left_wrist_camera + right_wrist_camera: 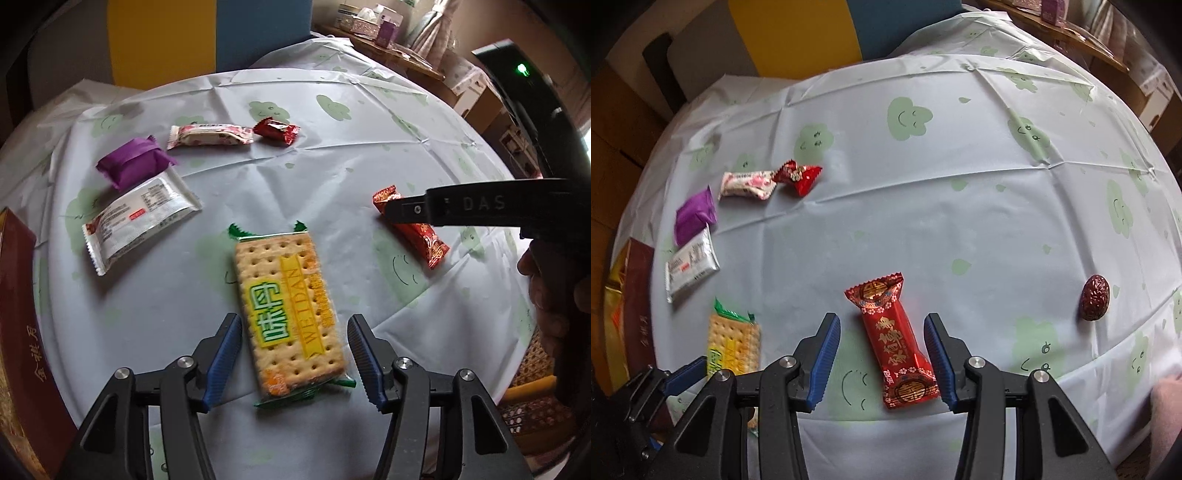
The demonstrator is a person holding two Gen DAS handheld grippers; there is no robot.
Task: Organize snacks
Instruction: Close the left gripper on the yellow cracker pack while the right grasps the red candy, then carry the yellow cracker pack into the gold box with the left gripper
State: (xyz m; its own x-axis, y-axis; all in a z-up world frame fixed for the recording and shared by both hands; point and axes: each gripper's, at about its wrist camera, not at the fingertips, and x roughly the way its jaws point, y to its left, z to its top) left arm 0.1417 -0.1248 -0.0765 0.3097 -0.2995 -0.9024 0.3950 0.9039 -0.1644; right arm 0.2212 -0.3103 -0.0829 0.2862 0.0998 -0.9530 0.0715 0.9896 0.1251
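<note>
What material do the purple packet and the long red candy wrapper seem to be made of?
Purple packet: probably matte plastic film; the surface is dull, with soft folds and little glare.
Long red candy wrapper: likely glossy foil-like plastic; it shows bright reflections, gold print and crimped, zigzag-cut ends.

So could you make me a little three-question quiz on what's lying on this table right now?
1. True or false: the cracker pack lies between the left hand-held gripper's open jaws.
2. Which snack lies between the right hand-held gripper's jaws? A) purple packet B) long red candy C) silver sachet
3. Fill in: the lone unwrapped item at the right of the right wrist view is a dried red ____.

Key
1. True; neither pad touches the pack.
2. B, the long red candy.
3. Date, by its look, resting on the tablecloth.
</note>
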